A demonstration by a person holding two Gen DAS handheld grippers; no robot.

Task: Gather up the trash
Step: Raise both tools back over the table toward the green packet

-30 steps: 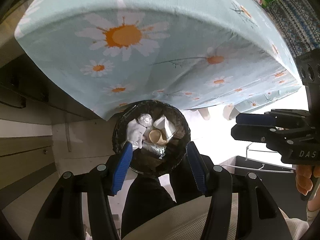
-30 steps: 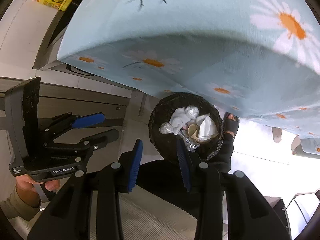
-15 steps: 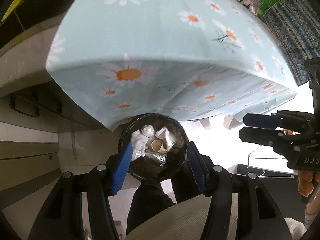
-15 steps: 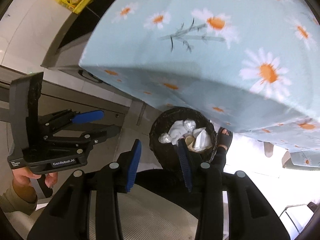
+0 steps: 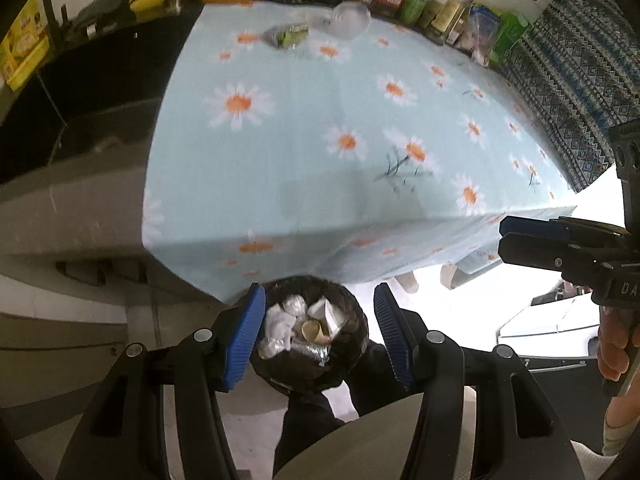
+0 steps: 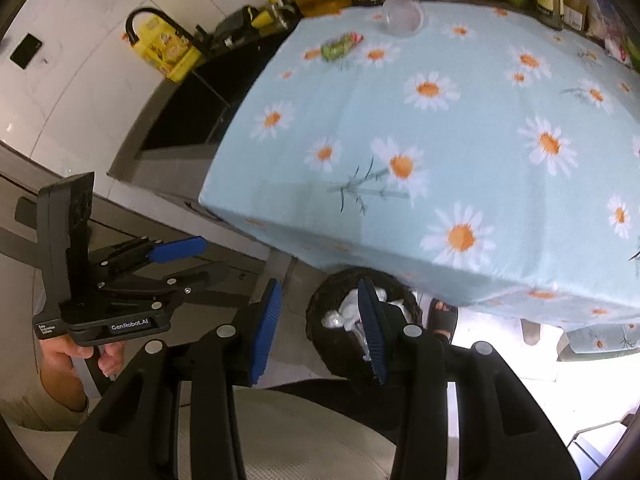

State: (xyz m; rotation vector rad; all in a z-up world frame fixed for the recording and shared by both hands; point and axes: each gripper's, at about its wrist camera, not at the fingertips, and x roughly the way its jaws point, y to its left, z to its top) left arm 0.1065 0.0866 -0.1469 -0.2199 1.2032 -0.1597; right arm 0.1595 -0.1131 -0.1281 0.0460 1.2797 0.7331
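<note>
Both grippers, left (image 5: 318,334) and right (image 6: 318,330), have risen from the bin (image 5: 308,336), part-open and empty; wrapper (image 5: 288,36) and cup (image 5: 352,20) on the counter (image 5: 320,132) remain.

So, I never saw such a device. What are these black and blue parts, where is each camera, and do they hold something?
There is no robot. A person holds a hand tool in each hand, and each tool carries a wide-angle camera looking along its own tongs. One picture comes from the left tongs, the other from the right tongs; each also shows the other tool at its edge. Both tongs are open and hold nothing. Below them a black bin on the floor already contains crumpled trash. On the daisy tablecloth a green wrapper and a clear plastic cup lie near the far edge, in front of a row of bottles.
</note>
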